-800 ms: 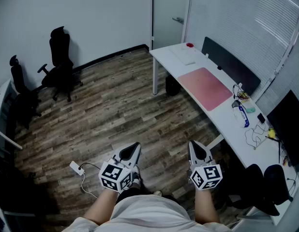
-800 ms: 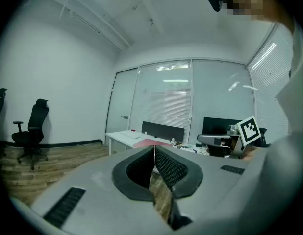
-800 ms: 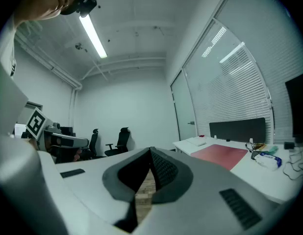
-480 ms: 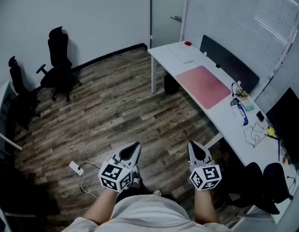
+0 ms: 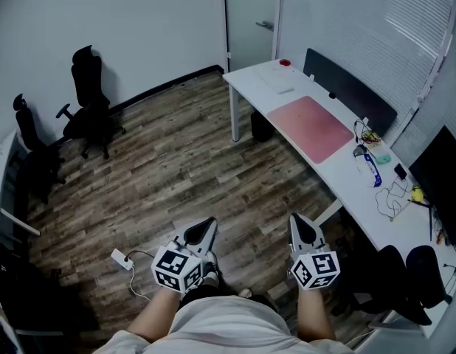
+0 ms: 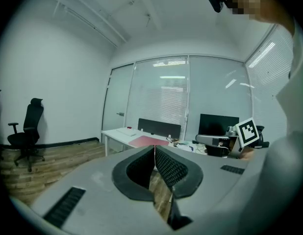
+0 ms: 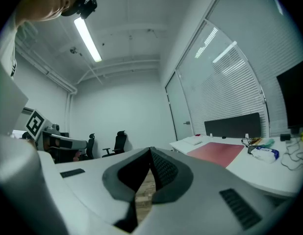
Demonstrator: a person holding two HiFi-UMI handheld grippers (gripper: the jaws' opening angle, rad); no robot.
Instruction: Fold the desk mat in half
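A pink desk mat (image 5: 311, 127) lies flat and unfolded on a long white desk (image 5: 331, 179) at the right of the room; it also shows far off as the mat (image 6: 150, 141) in the left gripper view and the mat (image 7: 216, 151) in the right gripper view. Both grippers are held low near the person's body, well short of the desk. The left gripper (image 5: 208, 226) is shut with nothing in it, tips meeting (image 6: 154, 147). The right gripper (image 5: 298, 220) is shut and empty too, its tips touching (image 7: 151, 149).
A dark screen panel (image 5: 350, 91) runs along the desk's far edge. A keyboard (image 5: 276, 79), a bottle (image 5: 367, 167), cables (image 5: 394, 196) and a monitor (image 5: 446, 179) sit on the desk. Black office chairs (image 5: 88, 102) stand at the left wall; a power strip (image 5: 122, 259) lies on the wood floor.
The view has shifted slightly, so the desk sits a touch higher and further left in frame. Both grippers stay shut in the same place near the body.
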